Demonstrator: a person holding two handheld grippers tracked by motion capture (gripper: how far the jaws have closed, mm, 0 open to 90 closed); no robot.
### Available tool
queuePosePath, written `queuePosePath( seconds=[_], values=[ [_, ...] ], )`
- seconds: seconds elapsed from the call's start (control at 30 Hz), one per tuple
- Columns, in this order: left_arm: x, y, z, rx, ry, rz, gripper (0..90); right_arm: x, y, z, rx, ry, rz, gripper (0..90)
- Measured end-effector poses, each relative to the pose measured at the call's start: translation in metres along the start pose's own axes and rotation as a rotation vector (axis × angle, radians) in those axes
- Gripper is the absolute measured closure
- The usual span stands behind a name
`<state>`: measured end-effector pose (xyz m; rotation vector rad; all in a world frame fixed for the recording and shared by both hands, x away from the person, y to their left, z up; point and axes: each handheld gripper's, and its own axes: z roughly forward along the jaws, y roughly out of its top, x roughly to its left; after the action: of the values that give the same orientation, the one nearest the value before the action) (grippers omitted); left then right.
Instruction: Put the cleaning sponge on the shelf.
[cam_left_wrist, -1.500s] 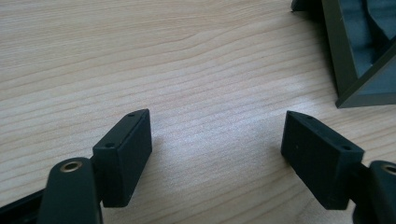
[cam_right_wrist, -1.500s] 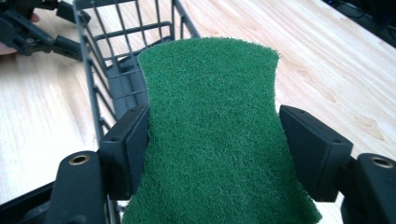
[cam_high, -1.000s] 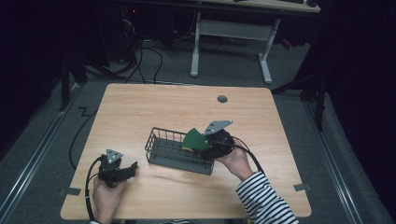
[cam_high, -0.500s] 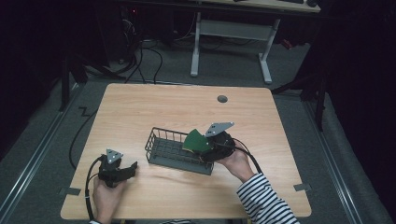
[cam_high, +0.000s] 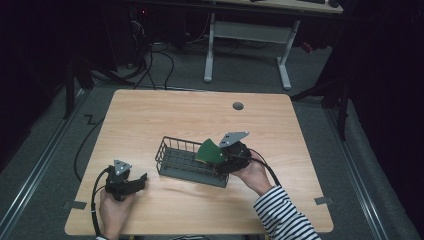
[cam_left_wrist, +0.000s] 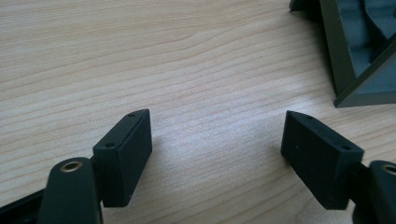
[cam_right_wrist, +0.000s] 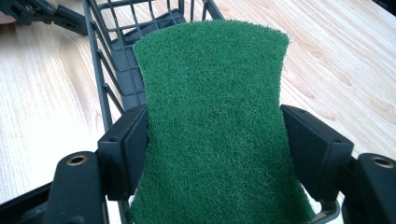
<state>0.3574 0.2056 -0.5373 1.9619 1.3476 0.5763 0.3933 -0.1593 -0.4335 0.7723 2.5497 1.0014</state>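
My right gripper (cam_high: 220, 159) has eased a little nearer and lower over the last second, carrying the green rough scouring pad (cam_high: 210, 151) with it, so the pad now hangs slightly deeper over the right end of the dark grey wire basket (cam_high: 175, 157). The shift is small; my right hand (cam_high: 252, 175) has drawn back toward me by the same trace.

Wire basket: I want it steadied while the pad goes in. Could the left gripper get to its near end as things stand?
Probably yes. The left gripper is open and holds nothing, and bare table lies between it and the wire basket; the right gripper, holding the green pad, is at the other end.
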Motion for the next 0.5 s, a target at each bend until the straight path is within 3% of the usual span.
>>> queuePosePath(
  seconds=[0.37,0.5],
  values=[
    [0.0,0.0,0.0,0.0,-0.001,0.001,25.3,0.0011,0.0007,-0.0028,-0.008,0.017,0.011,24.1],
    [-0.0001,0.0,0.0,0.0,-0.001,0.002,25.3,0.0001,0.001,-0.0067,-0.048,0.021,0.019,28.4]
  ],
)
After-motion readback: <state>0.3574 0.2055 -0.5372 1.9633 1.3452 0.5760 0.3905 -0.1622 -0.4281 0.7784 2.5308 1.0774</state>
